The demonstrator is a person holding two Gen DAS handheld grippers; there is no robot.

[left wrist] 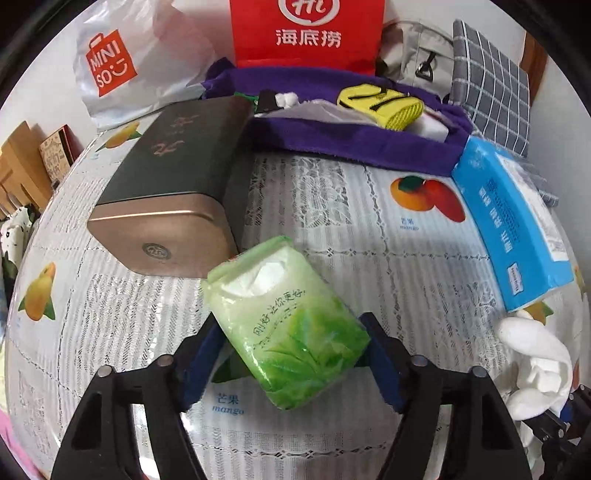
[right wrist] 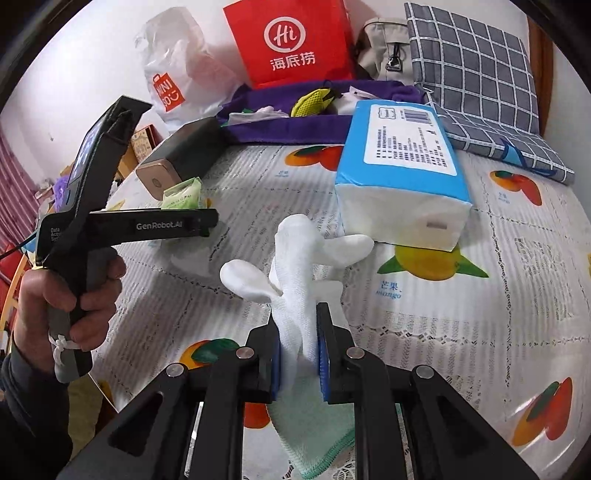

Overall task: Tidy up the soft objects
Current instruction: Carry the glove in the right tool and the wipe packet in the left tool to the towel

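My left gripper (left wrist: 288, 354) is shut on a green tissue pack (left wrist: 284, 325) and holds it over the table; the pack also shows in the right wrist view (right wrist: 183, 194). My right gripper (right wrist: 300, 354) is shut on a white glove (right wrist: 295, 258), whose fingers stick up and out; the glove also shows in the left wrist view (left wrist: 535, 369). A purple cloth bag (left wrist: 354, 144) lies open at the back, with a yellow mesh item (left wrist: 384, 105) and white things in it. A blue tissue pack (right wrist: 402, 173) lies on the table ahead of the glove.
A dark and gold tin box (left wrist: 173, 184) lies left of the green pack. At the back stand a red paper bag (left wrist: 306, 33), a white Miniso bag (left wrist: 110, 66) and a grey checked cushion (right wrist: 472, 74). The left hand-held gripper body (right wrist: 122, 225) is at the left.
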